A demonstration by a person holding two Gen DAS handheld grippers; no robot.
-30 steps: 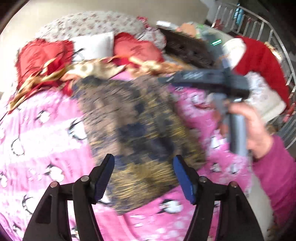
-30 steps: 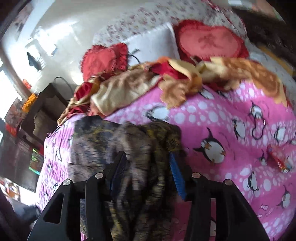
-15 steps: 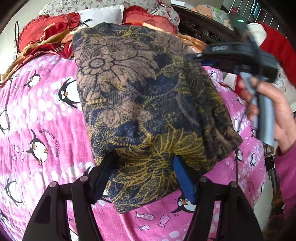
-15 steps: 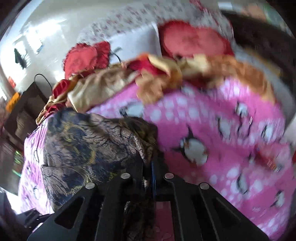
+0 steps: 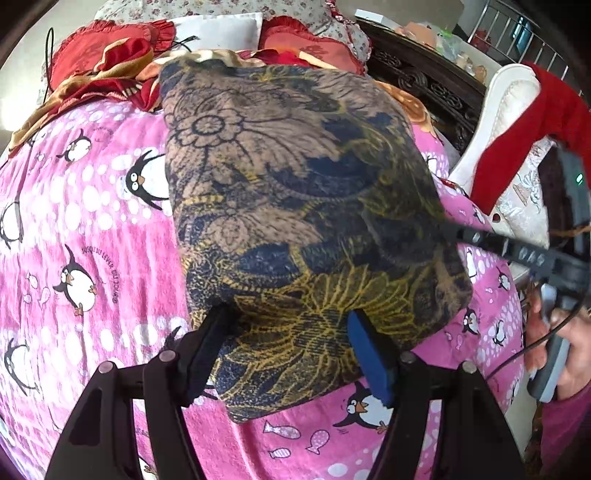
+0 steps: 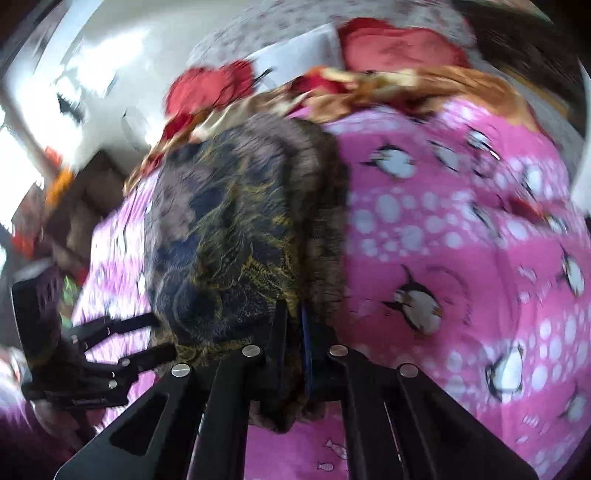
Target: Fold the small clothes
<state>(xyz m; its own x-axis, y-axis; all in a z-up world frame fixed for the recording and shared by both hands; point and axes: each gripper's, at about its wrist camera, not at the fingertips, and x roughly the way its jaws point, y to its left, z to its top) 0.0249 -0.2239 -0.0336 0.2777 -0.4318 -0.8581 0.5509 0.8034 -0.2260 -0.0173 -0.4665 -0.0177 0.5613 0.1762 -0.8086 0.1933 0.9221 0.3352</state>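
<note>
A dark floral garment (image 5: 295, 206), navy and brown with gold lines, lies on the pink penguin blanket (image 5: 85, 229). My left gripper (image 5: 291, 332) is open, its jaws straddling the garment's near edge. My right gripper (image 6: 293, 321) is shut on the garment's right edge (image 6: 317, 221) and holds it bunched. The right gripper also shows in the left wrist view (image 5: 491, 243), at the garment's right side. The left gripper shows in the right wrist view (image 6: 147, 336), at the garment's left. The right wrist view is motion-blurred.
Red heart cushions (image 5: 103, 55), a white pillow (image 5: 218, 26) and gold-red satin cloths (image 5: 92, 81) lie at the bed's head. A dark carved headboard (image 5: 424, 85) and a white chair with red cloth (image 5: 528, 122) stand at the right.
My right gripper closed on the garment's right edge and moved sideways with it. My left gripper dropped closer to the garment's near edge and stayed open.
</note>
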